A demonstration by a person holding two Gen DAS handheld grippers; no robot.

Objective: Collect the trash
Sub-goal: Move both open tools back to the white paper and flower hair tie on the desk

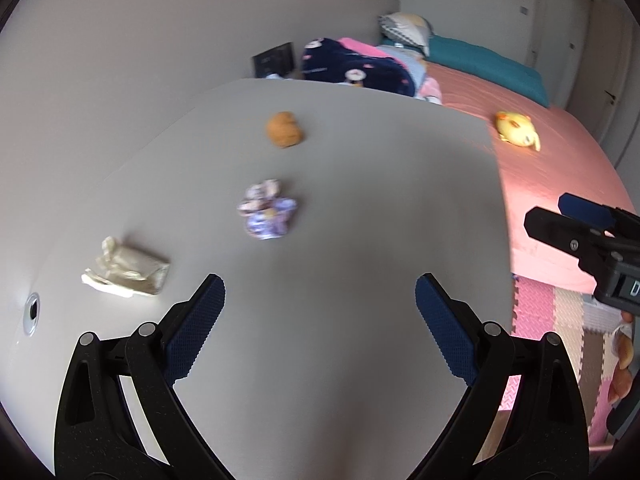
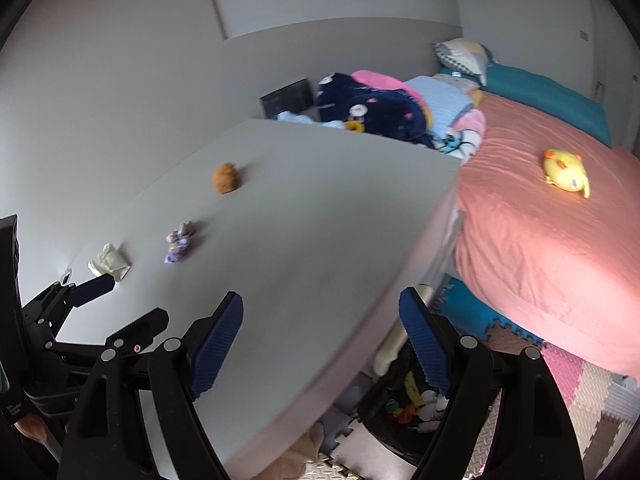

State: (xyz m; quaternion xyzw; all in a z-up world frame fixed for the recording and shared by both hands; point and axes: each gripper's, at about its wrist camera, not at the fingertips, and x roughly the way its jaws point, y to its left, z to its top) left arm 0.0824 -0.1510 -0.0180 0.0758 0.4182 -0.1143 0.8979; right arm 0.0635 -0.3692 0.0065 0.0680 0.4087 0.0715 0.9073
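Trash lies in a loose row on the grey counter point(image 1: 360, 208): a crumpled beige wrapper point(image 1: 127, 271) nearest the left edge, a crushed purple-and-white wrapper point(image 1: 267, 209) further in, and an orange-brown wad point(image 1: 285, 129) beyond that, each well apart from the next. None of the three is touched. A dark bin point(image 2: 404, 408) with scraps inside sits on the floor under the counter's right edge, seen in the right wrist view.

Both tools hover above the counter's near part. The left gripper point(image 1: 320, 320) has its jaws spread wide with nothing between them; the right gripper point(image 2: 322, 332) is likewise released and empty, its jaws straddling the counter's edge in its own view.

This reads as the approach step: nothing is picked up yet, and the hands are lining up over the pieces. The beige wrapper is the closest target for the left gripper. The next move calls for lowering the spread jaws around one piece, so that the pads flank it, then closing and carrying it to the bin. A yellow plush toy point(image 2: 566, 174) on the pink bed point(image 2: 540, 240) looks like no part of the job.
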